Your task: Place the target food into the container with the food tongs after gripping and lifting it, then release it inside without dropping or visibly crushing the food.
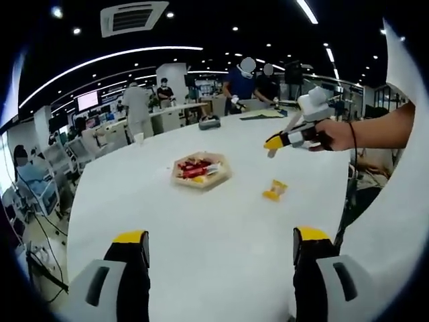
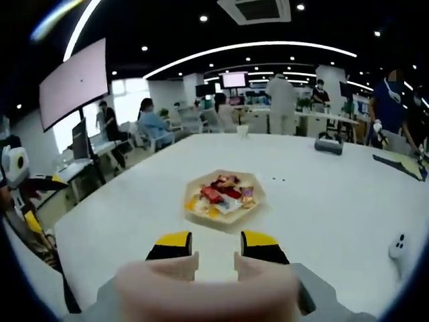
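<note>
A: White bench point(image 1: 221, 228), curved at its far edge, carries a hexagonal wooden tray point(image 1: 201, 170) of wrapped snacks point(image 1: 194, 168). Where does the loose item lie?

B: A yellow wrapped snack point(image 1: 275, 190) lies on the bare bench, near the tray and apart from it, seen in the left gripper view.

A: State of the left hand-held gripper point(image 1: 220, 245)?

B: Its yellow-tipped jaws are spread wide, holding nothing, low over the bench.

A: And the right hand-held gripper point(image 2: 216, 245)?

B: In its own view the jaws stand parted by a narrow gap, empty, aimed at the tray point(image 2: 224, 218). In the left gripper view the same tool point(image 1: 273, 145) is held by a hand point(image 1: 338, 134) above the bench, beyond the yellow snack.

A: Background?

B: People stand at distant desks under ceiling lights.
</note>
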Motion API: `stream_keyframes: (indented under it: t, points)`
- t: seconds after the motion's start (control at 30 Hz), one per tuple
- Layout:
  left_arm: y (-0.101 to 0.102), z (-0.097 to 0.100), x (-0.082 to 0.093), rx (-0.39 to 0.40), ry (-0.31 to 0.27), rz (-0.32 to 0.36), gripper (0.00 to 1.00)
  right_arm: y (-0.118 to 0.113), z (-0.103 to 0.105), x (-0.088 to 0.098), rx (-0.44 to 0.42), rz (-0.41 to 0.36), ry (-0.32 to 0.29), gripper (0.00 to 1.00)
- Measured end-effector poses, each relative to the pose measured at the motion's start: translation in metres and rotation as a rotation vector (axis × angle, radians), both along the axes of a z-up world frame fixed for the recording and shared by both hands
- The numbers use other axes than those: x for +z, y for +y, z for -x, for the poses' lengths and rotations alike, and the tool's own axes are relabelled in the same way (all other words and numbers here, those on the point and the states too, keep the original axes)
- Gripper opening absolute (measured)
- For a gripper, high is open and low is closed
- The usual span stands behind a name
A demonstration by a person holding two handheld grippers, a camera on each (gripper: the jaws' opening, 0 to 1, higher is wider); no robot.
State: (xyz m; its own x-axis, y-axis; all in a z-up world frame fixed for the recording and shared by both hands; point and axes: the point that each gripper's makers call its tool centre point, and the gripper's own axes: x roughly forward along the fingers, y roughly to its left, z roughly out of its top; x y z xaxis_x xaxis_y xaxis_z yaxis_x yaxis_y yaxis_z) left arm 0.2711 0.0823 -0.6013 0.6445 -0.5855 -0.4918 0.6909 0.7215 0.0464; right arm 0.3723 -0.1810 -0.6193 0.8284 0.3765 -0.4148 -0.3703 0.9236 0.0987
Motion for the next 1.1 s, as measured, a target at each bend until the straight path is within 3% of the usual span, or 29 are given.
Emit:
stream_keyframes:
  t: [0.3,0.5,0.77,1.1]
  points:
    - [-0.001,0.003,-0.005,-0.065,0.004,0.029,0.88,0.007,0.026,-0.019,-0.05,0.009,0.046,0.28]
    - [-0.01,-0.001,-0.013,-0.136,0.025,-0.004,0.87,-0.002,0.033,-0.013,-0.115,-0.035,0.021,0.28]
    - [-0.015,-0.001,-0.012,-0.127,0.021,-0.005,0.88,-0.016,0.022,-0.006,-0.144,-0.038,-0.009,0.28]
    - [-0.006,-0.001,-0.019,-0.078,0.036,0.005,0.87,-0.001,0.02,-0.014,-0.092,-0.022,0.018,0.28]
